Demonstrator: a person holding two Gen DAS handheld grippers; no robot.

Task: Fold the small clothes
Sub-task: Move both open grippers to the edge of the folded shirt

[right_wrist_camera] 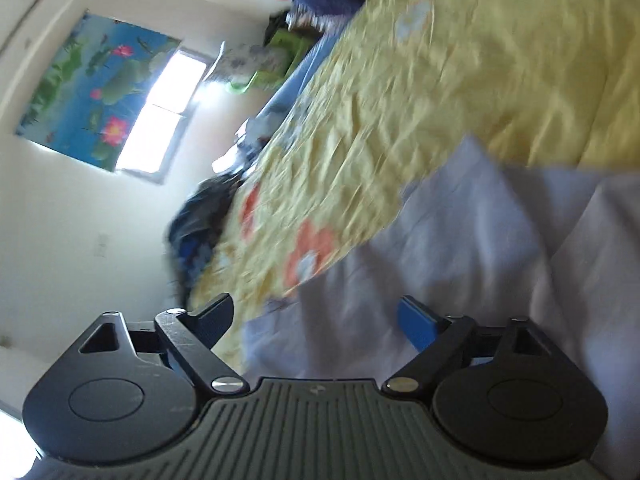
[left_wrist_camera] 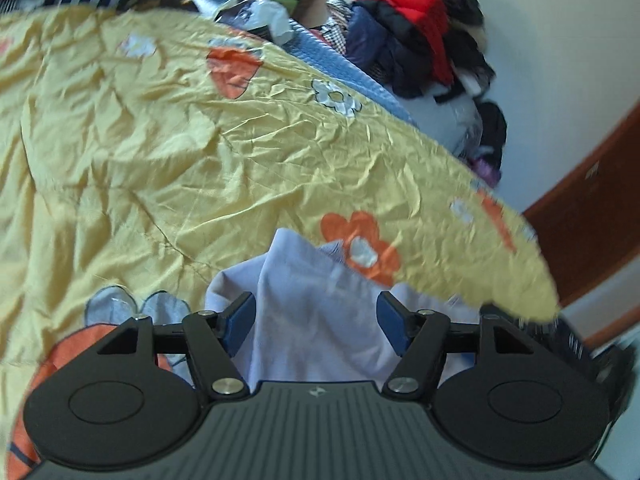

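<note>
A: Checking the left gripper (left_wrist_camera: pixel 316 322) first. Jaws spread, blue pads clear of cloth on both sides. The pale lilac garment (left_wrist_camera: pixel 320 320) lies below and between them, bunched, with a peak toward 12 o'clock.

B: Pinching anything?

A: No. Pads stand apart from the fabric; nothing pressed.

B: And the right gripper (right_wrist_camera: pixel 320 320)?

A: Spread wide as well. The same lilac garment (right_wrist_camera: pixel 500 248) fills that view from 3 to 6 o'clock; it passes under the gap, but neither pad bears on it. View blurred and rolled sideways.

B: Where does the garment rest?

A: On the yellow flowered bedspread (left_wrist_camera: pixel 160 152), near its edge. An orange flower print (left_wrist_camera: pixel 360 246) sits just beside the cloth at 1 o'clock.

B: Surroundings?

A: Heap of dark and red clothes (left_wrist_camera: pixel 420 36) at 1 o'clock in the left view. In the right view, a lotus picture (right_wrist_camera: pixel 96 92) and a bright window (right_wrist_camera: pixel 164 112) at 10 o'clock.
</note>
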